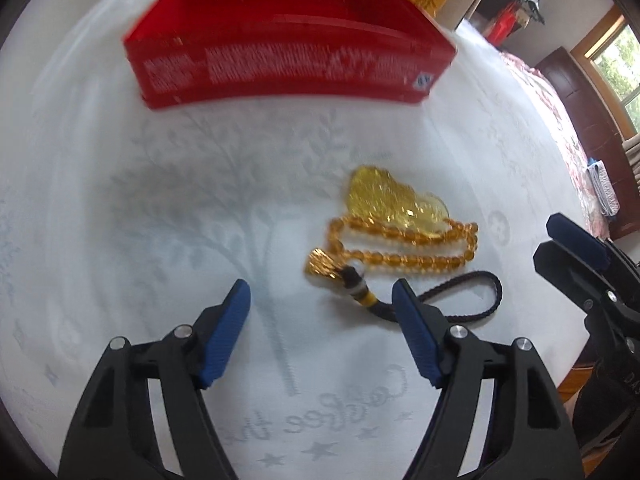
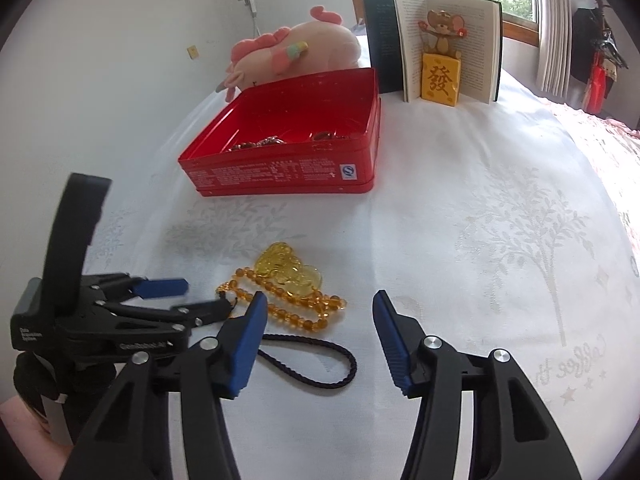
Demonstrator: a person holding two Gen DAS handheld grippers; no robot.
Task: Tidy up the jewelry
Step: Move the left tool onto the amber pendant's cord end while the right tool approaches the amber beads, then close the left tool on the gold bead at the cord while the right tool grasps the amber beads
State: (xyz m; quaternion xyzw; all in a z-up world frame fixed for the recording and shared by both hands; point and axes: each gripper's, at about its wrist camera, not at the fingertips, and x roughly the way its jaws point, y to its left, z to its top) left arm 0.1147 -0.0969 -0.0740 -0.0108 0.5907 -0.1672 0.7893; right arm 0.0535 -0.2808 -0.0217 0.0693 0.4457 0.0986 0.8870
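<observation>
A white tablecloth (image 2: 460, 208) with a pale tree pattern covers a table, seen from two hand-held grippers. The landmark here is a red tin (image 2: 288, 140), lidless, standing near the middle of the cloth.

Far left of the tin and nearer the viewer, the left gripper (image 2: 200, 298) reaches in from the side, angled down toward the cloth. Its blue-padded fingers (image 1: 226, 336) stand partly apart with only cloth between them; they hold nothing. One tip lies close to the end of the necklace, but whether it touches is unclear.

In front of the tin, well apart from it, lies an amber bead necklace (image 2: 288, 300) in a loose heap. A clear yellow pendant (image 2: 290, 274) rests on the beads on the side nearest the tin. A dark braided cord loop (image 2: 320, 364) trails from the necklace, away from the tin.

Inside the tin, a few dark and metallic pieces of jewelry (image 2: 276, 142) rest against its front wall; they are too small to identify.

The right gripper (image 2: 318, 330) hovers in front of the tin, above the cord loop, fingers partly apart and holding nothing.

Behind the tin lies a pink plush toy (image 2: 296, 54). To the right of the tin and behind it, an open book (image 2: 476, 48) stands upright, with a mouse figurine (image 2: 440, 64) on a yellow block before its pages.
</observation>
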